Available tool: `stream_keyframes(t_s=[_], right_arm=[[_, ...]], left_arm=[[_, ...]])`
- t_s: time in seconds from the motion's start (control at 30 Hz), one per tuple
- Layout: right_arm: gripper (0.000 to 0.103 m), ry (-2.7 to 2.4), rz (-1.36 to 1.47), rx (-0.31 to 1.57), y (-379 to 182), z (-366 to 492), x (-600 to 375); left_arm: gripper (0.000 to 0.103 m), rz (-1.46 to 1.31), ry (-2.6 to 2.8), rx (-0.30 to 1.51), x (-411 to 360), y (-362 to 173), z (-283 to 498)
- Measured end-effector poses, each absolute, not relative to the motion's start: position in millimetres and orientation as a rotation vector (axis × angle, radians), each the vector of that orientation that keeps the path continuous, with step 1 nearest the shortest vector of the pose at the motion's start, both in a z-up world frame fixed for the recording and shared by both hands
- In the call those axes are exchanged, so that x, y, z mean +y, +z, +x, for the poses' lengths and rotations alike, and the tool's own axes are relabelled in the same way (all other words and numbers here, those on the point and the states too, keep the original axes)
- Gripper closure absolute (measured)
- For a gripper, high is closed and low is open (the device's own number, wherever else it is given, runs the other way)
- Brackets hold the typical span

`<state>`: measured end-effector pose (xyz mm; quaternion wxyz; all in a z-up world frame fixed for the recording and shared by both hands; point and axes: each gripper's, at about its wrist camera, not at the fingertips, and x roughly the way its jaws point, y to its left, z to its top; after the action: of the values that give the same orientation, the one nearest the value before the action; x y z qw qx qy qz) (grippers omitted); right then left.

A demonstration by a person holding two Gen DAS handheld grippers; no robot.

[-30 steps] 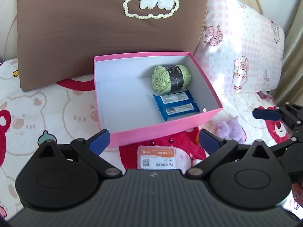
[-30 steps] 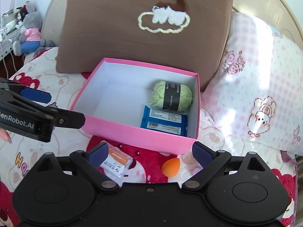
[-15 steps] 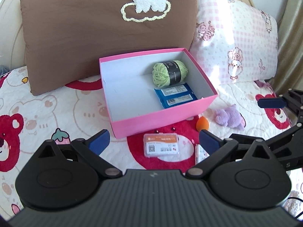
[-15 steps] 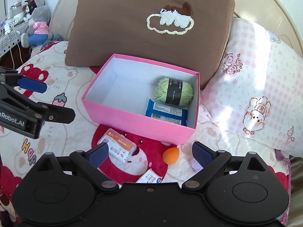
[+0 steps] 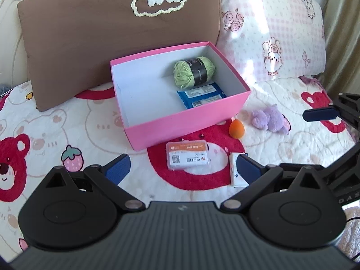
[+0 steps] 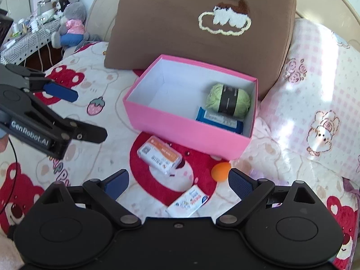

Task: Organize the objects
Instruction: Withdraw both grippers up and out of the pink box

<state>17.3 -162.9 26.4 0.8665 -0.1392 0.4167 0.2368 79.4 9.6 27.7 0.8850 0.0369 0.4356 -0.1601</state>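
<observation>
grippers hover over the bedspread before the pink box point(image 5: 186, 121): left gripper point(image 5: 182, 168) and right gripper point(image 6: 178, 181) both spread, empty.

Both grippers farther from box point(image 5: 180, 121) (higher)

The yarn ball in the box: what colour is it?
Light green yarn ball with a black band, clearest in the left wrist view.

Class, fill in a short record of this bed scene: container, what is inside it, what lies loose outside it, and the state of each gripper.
container: pink box, open, on the bedspread
inside: green yarn ball; blue packet
outside, in front: orange-and-white case; white sachet; orange sponge; purple plush toy
behind: brown pillow
left gripper: open, empty
right gripper: open, empty
</observation>
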Motion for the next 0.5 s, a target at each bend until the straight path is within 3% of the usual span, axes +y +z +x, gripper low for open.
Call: stream_keyframes(t_s=[0.5], right_arm=[[0.006,0.668,-0.382,0.871,17.0,-19.9,-171.8]], left_arm=[[0.001,0.117,-0.433,1.005,-19.0,3.4,63.1]])
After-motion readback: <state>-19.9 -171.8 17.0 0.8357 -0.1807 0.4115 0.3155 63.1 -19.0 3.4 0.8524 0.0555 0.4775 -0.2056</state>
